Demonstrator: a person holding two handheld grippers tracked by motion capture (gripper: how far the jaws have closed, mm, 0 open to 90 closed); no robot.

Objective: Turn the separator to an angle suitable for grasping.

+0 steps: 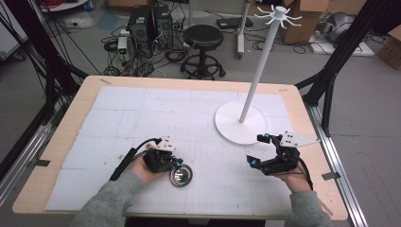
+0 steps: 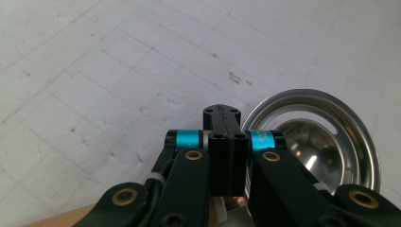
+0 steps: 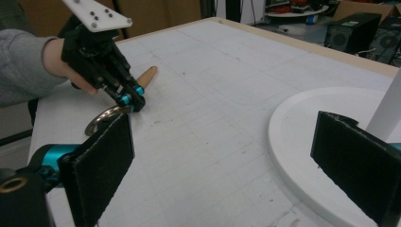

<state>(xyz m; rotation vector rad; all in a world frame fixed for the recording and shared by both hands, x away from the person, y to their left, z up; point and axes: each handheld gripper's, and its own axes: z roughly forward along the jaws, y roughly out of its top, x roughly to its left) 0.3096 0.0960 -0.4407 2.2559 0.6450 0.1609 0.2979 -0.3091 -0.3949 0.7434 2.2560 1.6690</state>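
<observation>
A small shiny metal bowl lies on the white mat near the table's front. In the right gripper view a wooden handle pokes out behind it, next to the bowl's rim. My left gripper is shut, pads pressed flat together, tips down at the bowl's left rim. I cannot tell whether anything thin is pinched between them. My right gripper is open and holds nothing, low over the mat beside the base of a white stand.
The stand's thin pole rises to a crown of hooks. The wooden table edge borders the mat. Beyond the table stand a black stool, computer cases, cables and black frame legs.
</observation>
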